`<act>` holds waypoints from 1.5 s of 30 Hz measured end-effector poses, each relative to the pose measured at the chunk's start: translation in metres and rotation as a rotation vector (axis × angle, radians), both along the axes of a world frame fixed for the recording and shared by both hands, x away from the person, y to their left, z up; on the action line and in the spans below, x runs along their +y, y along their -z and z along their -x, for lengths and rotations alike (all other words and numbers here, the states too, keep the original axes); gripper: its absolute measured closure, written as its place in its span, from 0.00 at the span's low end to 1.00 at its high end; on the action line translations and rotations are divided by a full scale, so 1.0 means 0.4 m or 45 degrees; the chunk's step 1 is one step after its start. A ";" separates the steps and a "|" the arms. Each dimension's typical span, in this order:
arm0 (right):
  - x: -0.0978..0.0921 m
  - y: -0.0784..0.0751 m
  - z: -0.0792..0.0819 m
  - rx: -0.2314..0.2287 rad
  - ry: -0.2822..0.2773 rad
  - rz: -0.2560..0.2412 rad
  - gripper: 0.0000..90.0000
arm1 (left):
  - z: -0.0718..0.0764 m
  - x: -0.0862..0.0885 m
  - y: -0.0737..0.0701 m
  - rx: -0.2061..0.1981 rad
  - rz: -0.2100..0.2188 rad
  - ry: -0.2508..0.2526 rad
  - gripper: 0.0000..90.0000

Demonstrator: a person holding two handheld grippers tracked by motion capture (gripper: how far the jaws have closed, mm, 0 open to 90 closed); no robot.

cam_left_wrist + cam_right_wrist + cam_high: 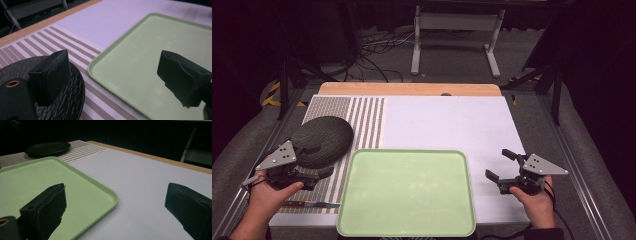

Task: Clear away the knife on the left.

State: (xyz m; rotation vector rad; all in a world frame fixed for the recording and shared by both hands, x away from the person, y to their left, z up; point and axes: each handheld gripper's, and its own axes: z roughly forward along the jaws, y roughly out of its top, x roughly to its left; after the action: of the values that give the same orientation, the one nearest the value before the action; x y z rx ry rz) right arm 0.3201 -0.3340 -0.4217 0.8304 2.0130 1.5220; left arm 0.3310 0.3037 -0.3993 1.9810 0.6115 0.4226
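1. The left gripper [314, 177] hangs at the near left with jaws spread wide, holding nothing, just beside the dark plate [323, 140] on the striped mat [362, 115].
2. The right gripper [501, 165], also wide and holding nothing, sits right of the green tray [407, 227].

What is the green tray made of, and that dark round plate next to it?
The green tray looks like plastic: smooth, matte, one even pale colour, with a rounded moulded rim. The dark plate has a rough, ridged surface with a dull sheen; it may be glazed stoneware or textured plastic, which the look leaves open. It rests on a striped placemat that looks woven.
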 end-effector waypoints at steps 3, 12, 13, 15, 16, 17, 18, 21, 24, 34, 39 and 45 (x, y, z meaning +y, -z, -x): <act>0.000 0.003 -0.001 0.005 -0.004 0.005 0.05 | 0.000 -0.003 -0.005 0.026 -0.077 0.032 0.13; 0.005 0.010 -0.006 0.023 -0.019 0.020 0.05 | 0.003 -0.010 -0.007 0.088 -0.226 0.092 0.14; 0.005 0.010 -0.006 0.024 -0.023 0.020 0.05 | 0.003 -0.010 -0.007 0.088 -0.226 0.092 0.14; 0.006 0.011 -0.006 0.027 -0.026 0.025 0.05 | 0.004 -0.008 -0.009 0.110 -0.264 0.105 0.14; 0.006 0.011 -0.006 0.027 -0.026 0.025 0.05 | 0.004 -0.008 -0.009 0.110 -0.264 0.105 0.14; 0.006 0.012 -0.006 0.029 -0.026 0.026 0.05 | 0.004 -0.007 -0.009 0.124 -0.287 0.112 0.14; 0.007 0.013 -0.007 0.032 -0.028 0.029 0.05 | 0.004 -0.006 -0.009 0.137 -0.301 0.117 0.14; 0.008 0.016 -0.009 0.037 -0.030 0.039 0.05 | 0.004 -0.005 -0.006 0.158 -0.352 0.125 0.14; 0.010 0.020 -0.010 0.043 -0.035 0.046 0.05 | 0.002 -0.002 -0.004 0.183 -0.401 0.139 0.14; 0.015 0.028 -0.015 0.057 -0.048 0.075 0.04 | 0.003 0.011 -0.010 0.271 -0.580 0.219 0.16; 0.020 0.033 -0.015 0.067 -0.059 0.094 0.04 | 0.003 0.022 -0.013 0.303 -0.657 0.243 0.16; 0.025 0.033 -0.014 0.065 -0.068 0.097 0.05 | 0.005 0.028 -0.011 0.346 -0.736 0.283 0.16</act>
State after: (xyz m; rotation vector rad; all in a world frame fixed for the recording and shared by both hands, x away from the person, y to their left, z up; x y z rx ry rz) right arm 0.3256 -0.3242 -0.4351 0.7994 2.1317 1.4568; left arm 0.3291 0.3150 -0.3950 2.6579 0.4565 0.2029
